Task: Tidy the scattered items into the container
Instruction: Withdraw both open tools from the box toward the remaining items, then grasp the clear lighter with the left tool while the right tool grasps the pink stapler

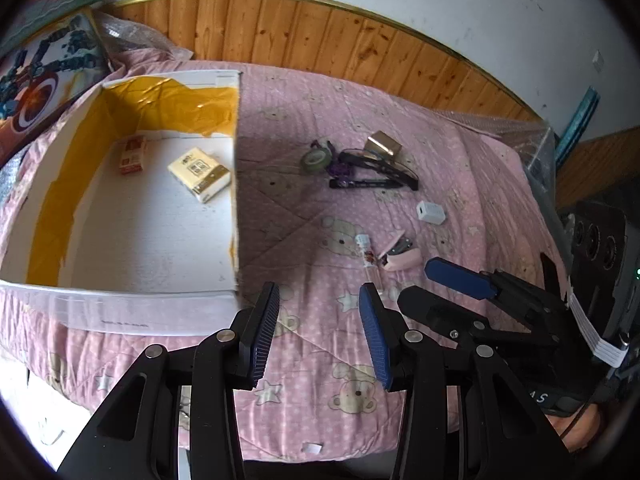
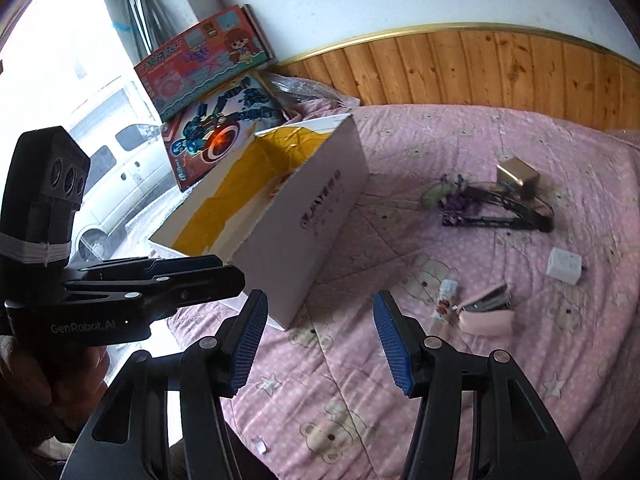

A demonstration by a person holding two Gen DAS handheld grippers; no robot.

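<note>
A white cardboard box [image 1: 120, 308] with yellow lining lies on the pink quilt; inside are a red pack [image 1: 132, 156] and a cream pack [image 1: 200, 172]. Scattered to its right are a green tape roll [image 1: 316, 159], black hair clips [image 1: 376, 182], a gold box [image 1: 383, 145], a white adapter [image 1: 431, 212], a small bottle [image 1: 366, 250] and a pink stapler [image 1: 400, 258]. My left gripper [image 1: 320, 332] is open and empty over the quilt near the box's corner. My right gripper [image 2: 320, 340] is open and empty, short of the bottle [image 2: 444, 300] and stapler [image 2: 486, 316]. It also shows beside the left one [image 1: 440, 292].
Two toy boxes [image 2: 208, 68] lean on the wall behind the white box [image 2: 304, 220]. Wood panelling [image 1: 320, 36] runs along the far side of the bed. A window with a van outside [image 2: 120, 176] is on the left. The quilt's near edge [image 1: 312, 452] drops off below the grippers.
</note>
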